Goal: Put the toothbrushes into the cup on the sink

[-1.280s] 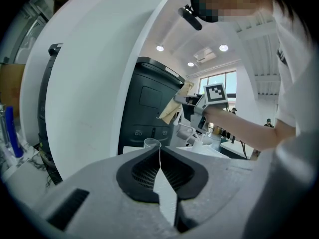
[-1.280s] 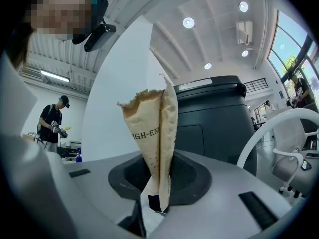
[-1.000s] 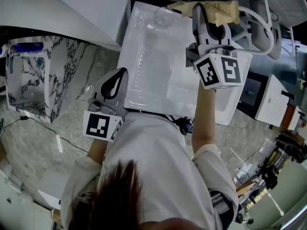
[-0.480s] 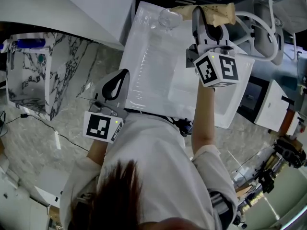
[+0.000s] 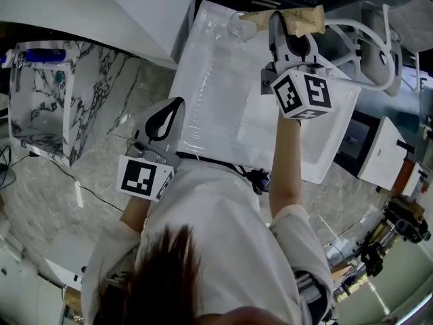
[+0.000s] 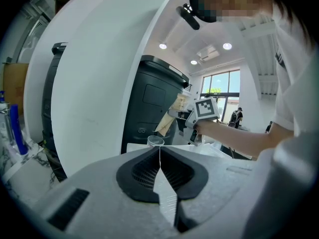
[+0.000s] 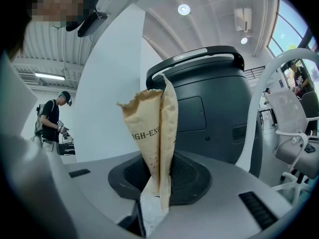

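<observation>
A tan paper toothbrush packet (image 7: 157,133) stands upright between the jaws of my right gripper (image 7: 158,183), which is shut on it. In the head view the right gripper (image 5: 281,20) holds the packet (image 5: 304,19) over the far end of the white sink (image 5: 216,93), just right of a clear cup (image 5: 239,24). My left gripper (image 5: 177,103) hangs at the sink's near left edge, shut with nothing in it. In the left gripper view its jaws (image 6: 159,151) meet, with the cup (image 6: 155,142) and the packet (image 6: 172,116) beyond them.
A large dark bin (image 7: 209,103) stands behind the sink. A white chair (image 5: 375,39) is at the far right. A marbled cabinet (image 5: 40,100) with a blue item sits at the left. A white curved wall (image 5: 101,12) borders the sink's left side.
My right gripper with the packet has edged slightly closer to the cup. My left gripper has stayed in place.
</observation>
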Demonstrator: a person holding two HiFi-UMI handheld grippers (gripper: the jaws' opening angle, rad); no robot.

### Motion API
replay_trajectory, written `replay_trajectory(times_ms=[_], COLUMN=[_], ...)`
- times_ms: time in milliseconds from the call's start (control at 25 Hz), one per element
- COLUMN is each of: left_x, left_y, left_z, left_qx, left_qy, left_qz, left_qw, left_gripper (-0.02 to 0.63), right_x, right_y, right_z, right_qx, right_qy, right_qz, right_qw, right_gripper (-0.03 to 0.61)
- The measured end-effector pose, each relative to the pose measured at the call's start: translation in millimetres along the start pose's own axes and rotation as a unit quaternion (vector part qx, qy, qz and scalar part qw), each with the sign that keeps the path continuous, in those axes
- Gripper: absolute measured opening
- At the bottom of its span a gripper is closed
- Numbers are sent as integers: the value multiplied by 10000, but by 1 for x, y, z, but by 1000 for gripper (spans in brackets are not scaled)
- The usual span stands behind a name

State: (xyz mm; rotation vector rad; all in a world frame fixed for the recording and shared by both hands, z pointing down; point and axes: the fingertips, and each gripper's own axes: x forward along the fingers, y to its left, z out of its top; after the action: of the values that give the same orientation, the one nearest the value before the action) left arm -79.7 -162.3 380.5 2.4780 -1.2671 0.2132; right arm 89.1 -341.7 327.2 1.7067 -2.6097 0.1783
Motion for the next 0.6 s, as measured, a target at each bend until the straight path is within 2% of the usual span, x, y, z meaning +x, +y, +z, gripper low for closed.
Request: replay_trajectory(times_ms=[600], left_x=[-3], left_y=[0], left_z=[-4], left_qx=[-47], left_qy=[45], left_qz=[54], left_qw=[10000], left_gripper=[15], right_x=[6], right_y=[-5], right_z=[-34], right_qx=[-59], right_qy=[243], right_qz=[-50], right_qw=[9997], right_gripper=[84])
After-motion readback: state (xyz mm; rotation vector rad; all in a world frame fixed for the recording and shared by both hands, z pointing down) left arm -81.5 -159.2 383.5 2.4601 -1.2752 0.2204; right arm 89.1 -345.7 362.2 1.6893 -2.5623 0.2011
